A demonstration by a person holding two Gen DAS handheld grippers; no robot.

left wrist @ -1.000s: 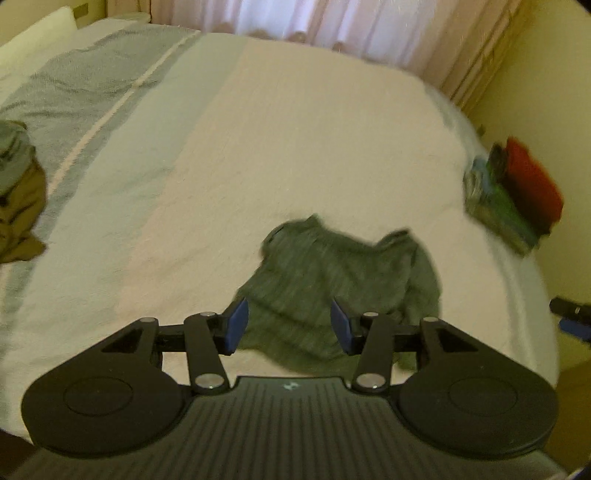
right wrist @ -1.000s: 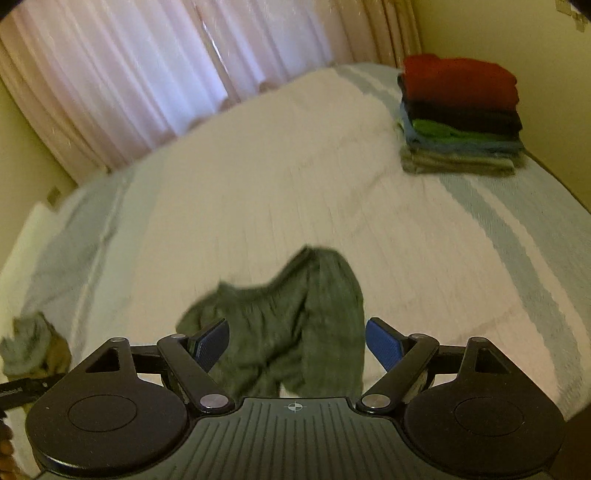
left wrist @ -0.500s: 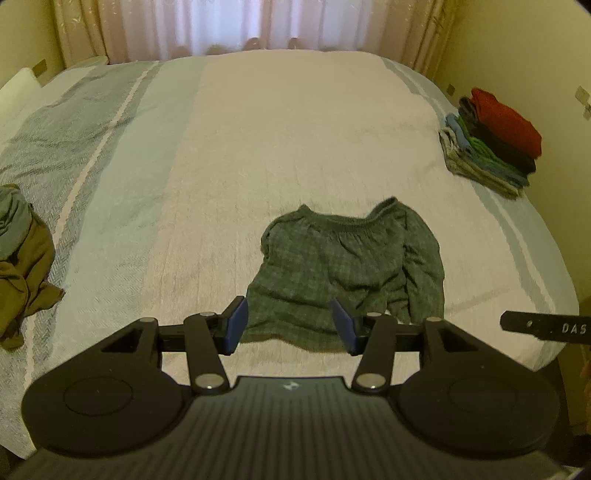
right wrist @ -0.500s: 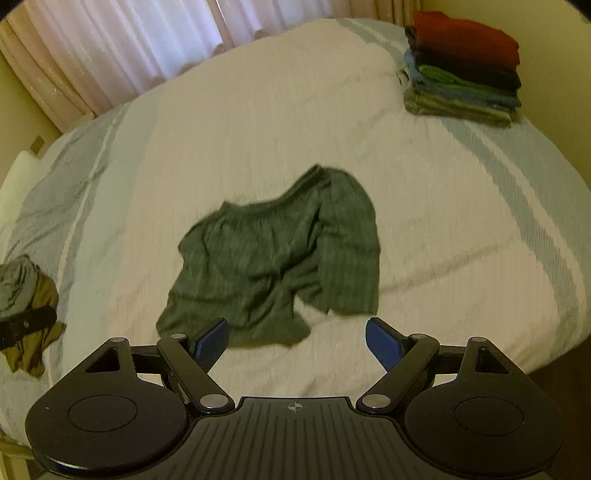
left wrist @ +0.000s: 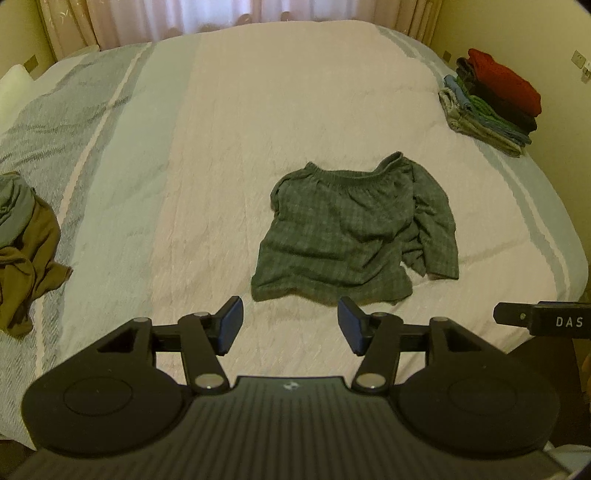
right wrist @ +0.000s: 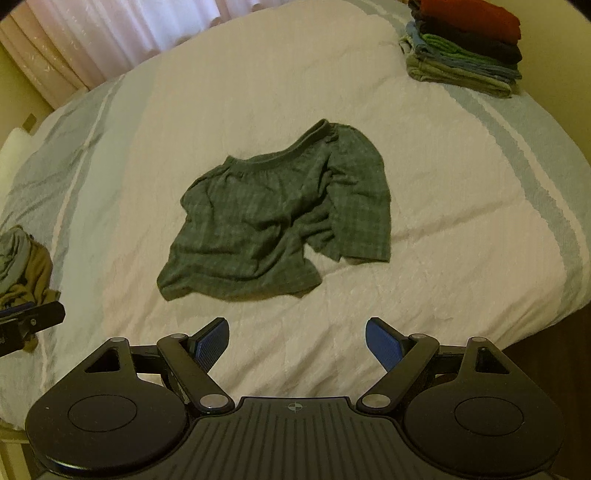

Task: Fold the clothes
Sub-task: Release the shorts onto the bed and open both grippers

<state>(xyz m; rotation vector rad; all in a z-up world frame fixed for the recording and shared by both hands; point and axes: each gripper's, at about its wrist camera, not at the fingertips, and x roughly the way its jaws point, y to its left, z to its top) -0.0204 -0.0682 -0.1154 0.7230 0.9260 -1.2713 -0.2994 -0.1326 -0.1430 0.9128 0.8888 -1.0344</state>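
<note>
A wide bed [left wrist: 295,92] covered by a pale pink and grey-blue striped bedspread is seen from two cameras mounted on hand-held grippers, both angled steeply down at it. In the left wrist view, a pair of dark green checked shorts [left wrist: 351,229] is spread out, rumpled, a little right of the frame's centre, with the elastic waistband turned toward the top of the frame and one leg folded partly over the other on the right. The left gripper [left wrist: 290,326] is seen at the bottom centre, just short of the shorts' lower hem; its jaws are opening, roughly half apart, and nothing is held between the blue pads. At the left edge a crumpled heap of unfolded clothes [left wrist: 22,243], brown and grey-blue, is seen on the striped part of the bedspread. In the upper right corner a neat stack of folded clothes [left wrist: 491,99], topped by a red piece, is set near the bed's edge by the yellow wall. Pink curtains [left wrist: 221,14] are seen along the top. In the right wrist view, the shorts [right wrist: 273,221] are placed just left of centre, well above the right gripper [right wrist: 295,343], whose jaws are spread wide and empty over bare bedspread. The folded stack [right wrist: 469,48] is seen at the upper right, and the unfolded heap [right wrist: 22,266] at the left edge.
</note>
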